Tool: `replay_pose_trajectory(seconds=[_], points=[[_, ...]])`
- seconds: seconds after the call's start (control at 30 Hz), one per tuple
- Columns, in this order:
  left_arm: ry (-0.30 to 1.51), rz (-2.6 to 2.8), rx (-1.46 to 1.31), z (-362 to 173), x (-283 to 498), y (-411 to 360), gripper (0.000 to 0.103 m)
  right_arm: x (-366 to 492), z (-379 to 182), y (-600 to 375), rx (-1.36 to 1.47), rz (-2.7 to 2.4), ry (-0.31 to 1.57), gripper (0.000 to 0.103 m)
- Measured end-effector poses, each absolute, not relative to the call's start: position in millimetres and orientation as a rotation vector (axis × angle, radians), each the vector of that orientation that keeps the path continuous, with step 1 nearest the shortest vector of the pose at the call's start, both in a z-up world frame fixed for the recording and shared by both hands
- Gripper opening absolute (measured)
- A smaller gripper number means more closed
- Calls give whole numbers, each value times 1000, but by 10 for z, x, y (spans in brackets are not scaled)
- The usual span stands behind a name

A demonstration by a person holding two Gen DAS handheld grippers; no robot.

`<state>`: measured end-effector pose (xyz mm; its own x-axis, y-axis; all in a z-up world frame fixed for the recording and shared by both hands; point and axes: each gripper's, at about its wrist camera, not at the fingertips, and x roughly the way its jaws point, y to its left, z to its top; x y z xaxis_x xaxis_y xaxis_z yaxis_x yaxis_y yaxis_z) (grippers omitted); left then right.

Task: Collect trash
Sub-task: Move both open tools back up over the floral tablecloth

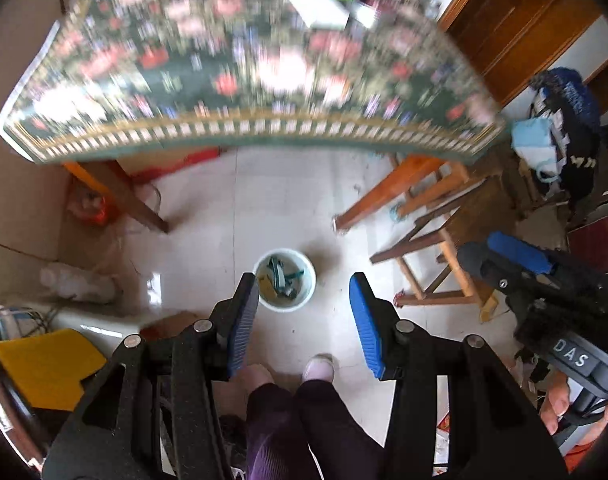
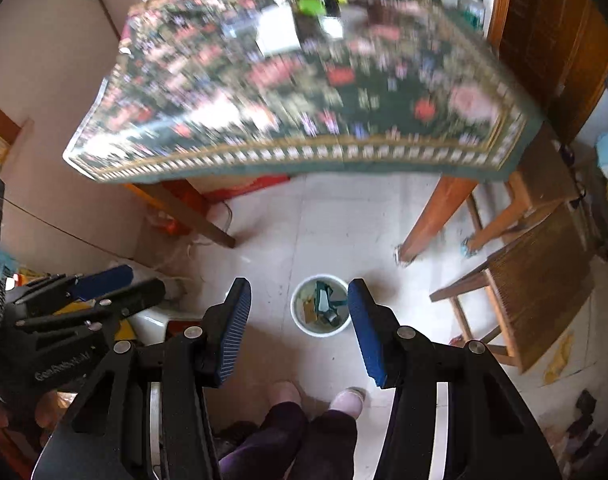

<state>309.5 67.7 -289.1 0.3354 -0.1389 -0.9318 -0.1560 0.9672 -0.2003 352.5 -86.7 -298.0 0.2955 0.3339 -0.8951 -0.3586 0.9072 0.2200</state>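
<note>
Both of my tools are pointing down at the floor, and the biggest risk is obvious: nothing is gripped, so if I dip toward the white bin (image 1: 284, 280) carelessly I could knock it over and spill what is already in it. It stands on the pale tile floor (image 1: 295, 200), well out from the counter (image 1: 239, 72) with its flowered cloth, just ahead of my shoes, and it holds a jumble of teal and yellowish scraps. My left hand-held gripper (image 1: 304, 312) is spread wide with nothing between its blue pads, its left pad overlapping the bin's rim in the left wrist view; whether it is truly near that rim or well above it, I cannot tell. My right hand-held gripper (image 2: 299, 320) is also spread wide and empty, and in its own view the bin (image 2: 321, 305) sits between the fingers toward the right one. The other danger is the blur: the counter top is smeared in both views, so any trash up there is hard to pick out, and a fast reach could catch the boxes and bottles at its far end. The wooden stool (image 2: 532, 280) sits near on my right, an easy thing to clip. Both tools sit side by side, angled steeply down.
</note>
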Motion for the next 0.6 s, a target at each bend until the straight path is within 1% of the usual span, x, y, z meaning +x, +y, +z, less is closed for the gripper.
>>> replay_pose_trajectory(seconds=[0.2,0.3,0.4,0.47,0.53,0.6], points=[[1096,-18,-212,-2049,2885,768,46,3277,-2275,-785,-9,472,1085,47],[1045,-27,-186,-1772,2801,824,46,3157,-1964,-733,-18,466,1023,47],[995,-39,-187,-1491,2695,883,46,3046,-1690,-684,-25,449,956,52],[964,-49,-190,-1349,2613,912,47,2974,-1535,-711,-16,433,911,53],[935,-58,-185,-1244,2541,947,49,2922,-1405,-726,1,422,871,54],[900,-58,-168,-1137,2484,972,56,2870,-1295,-743,14,409,834,54]])
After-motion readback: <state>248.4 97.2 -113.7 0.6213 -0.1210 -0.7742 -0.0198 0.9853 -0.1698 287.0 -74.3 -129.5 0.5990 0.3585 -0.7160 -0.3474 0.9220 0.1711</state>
